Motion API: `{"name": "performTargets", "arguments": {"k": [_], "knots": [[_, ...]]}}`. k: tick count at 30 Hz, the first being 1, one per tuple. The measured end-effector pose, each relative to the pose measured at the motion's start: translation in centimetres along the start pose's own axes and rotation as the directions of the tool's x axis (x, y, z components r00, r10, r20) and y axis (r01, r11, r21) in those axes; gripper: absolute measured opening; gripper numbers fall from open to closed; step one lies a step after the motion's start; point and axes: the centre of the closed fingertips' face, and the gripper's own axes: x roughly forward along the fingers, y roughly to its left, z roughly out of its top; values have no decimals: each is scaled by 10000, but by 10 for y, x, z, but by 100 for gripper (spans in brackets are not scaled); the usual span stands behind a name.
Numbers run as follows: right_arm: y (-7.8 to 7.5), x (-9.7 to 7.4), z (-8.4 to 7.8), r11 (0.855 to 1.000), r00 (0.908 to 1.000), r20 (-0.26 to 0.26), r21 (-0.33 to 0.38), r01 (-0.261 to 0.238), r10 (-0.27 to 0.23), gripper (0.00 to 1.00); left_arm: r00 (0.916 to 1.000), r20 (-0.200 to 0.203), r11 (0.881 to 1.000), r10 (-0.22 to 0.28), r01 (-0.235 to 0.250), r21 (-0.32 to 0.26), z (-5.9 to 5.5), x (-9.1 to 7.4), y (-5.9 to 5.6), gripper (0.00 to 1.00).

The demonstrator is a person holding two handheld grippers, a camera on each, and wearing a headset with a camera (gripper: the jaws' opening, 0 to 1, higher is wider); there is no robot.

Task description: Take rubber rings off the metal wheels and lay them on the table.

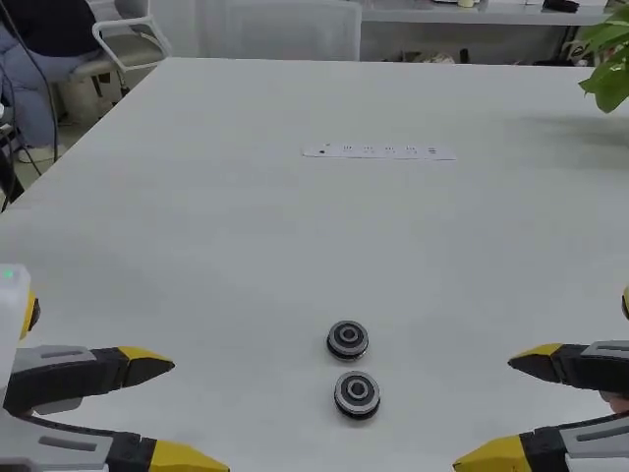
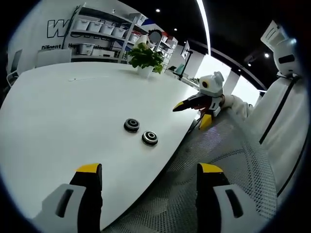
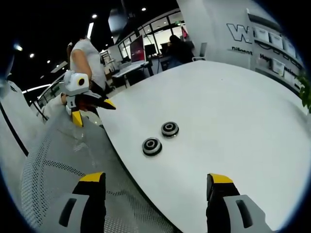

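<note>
Two small wheels lie flat on the white table [image 1: 295, 226] near its front edge, close together but not touching. The far wheel [image 1: 347, 338] sits just at 12 o'clock of the near wheel [image 1: 357, 393]. Each keeps a dark rubber ring [image 1: 338, 395] round its rim, so no ring is off yet.

Left gripper [image 1: 192, 413] hangs at 8 o'clock of the wheels, right gripper [image 1: 486, 413] at 4 o'clock. Both are well apart from the wheels, jaws spread wide, nothing held.

Likely handling: wheels are metal and stiff, probably dense for their size, and apt to skid on the smooth top. Rings look soft and stretchy, probably a snug fit. Best guess is to pin a wheel by its sides with one gripper, nip the ring's outer edge with the other and peel it over the rim.

Nothing stands between grippers and wheels. A power strip [image 1: 378, 151] lies far off at 12 o'clock, a plant [image 1: 609, 59] at 2 o'clock and a chair [image 1: 128, 39] at 11 o'clock beyond the table.
</note>
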Motion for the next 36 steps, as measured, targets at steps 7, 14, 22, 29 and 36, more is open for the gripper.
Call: {"name": "performTargets", "arguments": {"k": [7, 14, 22, 29, 36], "knots": [[0, 0, 0, 10000, 10000, 5, 14, 4, -4, 85, 10000, -36, 10000, -41, 41, -2, -1, 0, -1, 77], [0, 0, -2, 10000, 10000, -73, -20, -48, 47, 84, 10000, -50, 10000, -49, 50, 5, -1, 0, -1, 77], [0, 2, -4, 9999, 9998, -195, -46, -103, 102, 84, 9999, -95, 10000, -67, 67, 8, -2, 0, 0, 77], [0, 2, -3, 10000, 9998, -185, -7, -97, 97, 84, 9999, -91, 9999, -121, 121, -73, -2, 1, -1, 77], [0, 2, -3, 9999, 9997, -191, -6, -122, 122, 84, 9997, -109, 9997, -212, 211, -93, -2, 1, -2, 76]]}}
